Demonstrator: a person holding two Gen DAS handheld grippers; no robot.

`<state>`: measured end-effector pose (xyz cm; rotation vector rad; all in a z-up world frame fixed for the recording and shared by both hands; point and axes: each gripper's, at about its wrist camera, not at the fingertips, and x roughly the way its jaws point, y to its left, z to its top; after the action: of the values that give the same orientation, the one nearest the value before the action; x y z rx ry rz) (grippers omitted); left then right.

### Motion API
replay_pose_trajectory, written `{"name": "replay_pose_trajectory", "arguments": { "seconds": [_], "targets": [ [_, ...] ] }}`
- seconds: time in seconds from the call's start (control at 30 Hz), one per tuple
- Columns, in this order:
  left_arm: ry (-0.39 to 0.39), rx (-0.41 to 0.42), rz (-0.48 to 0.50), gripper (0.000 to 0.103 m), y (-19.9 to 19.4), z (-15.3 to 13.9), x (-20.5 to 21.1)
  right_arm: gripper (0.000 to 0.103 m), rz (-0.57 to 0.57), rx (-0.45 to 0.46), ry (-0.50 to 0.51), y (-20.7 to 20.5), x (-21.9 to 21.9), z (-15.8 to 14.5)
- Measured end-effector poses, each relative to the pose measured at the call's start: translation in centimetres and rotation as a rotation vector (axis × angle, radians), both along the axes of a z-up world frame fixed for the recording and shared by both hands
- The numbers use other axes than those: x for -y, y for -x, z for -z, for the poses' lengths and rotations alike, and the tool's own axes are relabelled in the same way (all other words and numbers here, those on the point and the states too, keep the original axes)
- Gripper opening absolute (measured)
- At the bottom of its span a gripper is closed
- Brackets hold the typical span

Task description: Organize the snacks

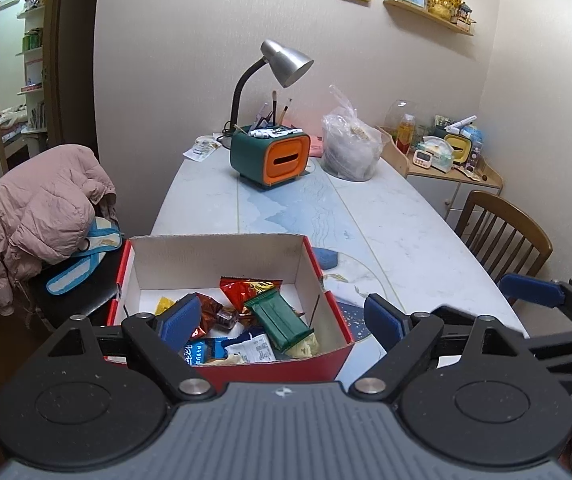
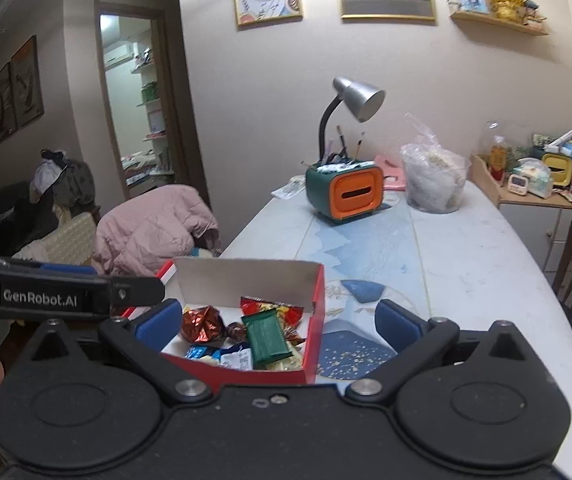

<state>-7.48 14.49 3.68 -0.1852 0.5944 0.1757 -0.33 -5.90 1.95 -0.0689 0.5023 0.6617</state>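
Marbled in pale blue and white, the long table (image 1: 386, 216) runs toward a cream wall hung with framed pictures. At its near end sits a red cardboard box (image 1: 328, 300) with a plain white inside and no lid. Snacks lie loose in the box: a green ridged packet (image 1: 282, 320) propped against the right wall, a red crinkled bag (image 1: 246, 286) behind it, a shiny copper foil wrapper (image 2: 202, 322) to the left, and blue and white wrappers (image 1: 222, 350) at the front.

Beyond the box stand a green-and-orange tissue holder (image 1: 272, 156) with brushes stuck in its top, a silver gooseneck lamp (image 1: 284, 62) behind that, and a knotted clear plastic bag (image 1: 350, 148) to the right. Left of the box, a pink quilted jacket (image 1: 42, 216) drapes over a chair; a wooden slatted chair (image 1: 502, 236) stands to the right.

Both the left gripper (image 1: 280, 320) and the right gripper (image 2: 278, 326) hover at the box's near edge, blue pads spread wide, nothing between them.
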Motion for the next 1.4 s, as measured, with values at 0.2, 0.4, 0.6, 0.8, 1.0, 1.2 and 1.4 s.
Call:
{"name": "replay_pose_trajectory", "arguments": {
  "seconds": [0.2,0.4,0.6,0.8,1.0,1.2,1.4],
  "targets": [
    [0.017,-0.007,-0.010,0.089,0.3,0.2,0.1,0.103,0.015,0.012,0.000,0.5,0.0,-0.1],
    [0.002,0.004,-0.023,0.089,0.6,0.1,0.2,0.103,0.016,0.014,0.005,0.8,-0.1,-0.2],
    [-0.010,0.003,-0.030,0.089,0.8,0.1,0.4,0.103,0.030,0.014,0.005,0.7,0.0,-0.1],
    [-0.012,-0.003,-0.035,0.089,1.1,0.0,0.5,0.103,0.046,0.006,0.004,0.8,0.2,0.0],
    [-0.009,-0.016,-0.043,0.089,1.3,0.1,0.5,0.103,0.050,0.010,0.004,1.0,0.3,-0.1],
    [-0.009,-0.017,-0.047,0.089,1.5,0.1,0.5,0.103,0.053,0.011,0.001,1.1,0.4,-0.2],
    [-0.007,-0.021,-0.045,0.089,1.7,0.1,0.5,0.103,0.052,0.010,0.001,1.1,0.4,-0.1]
  ]
}}
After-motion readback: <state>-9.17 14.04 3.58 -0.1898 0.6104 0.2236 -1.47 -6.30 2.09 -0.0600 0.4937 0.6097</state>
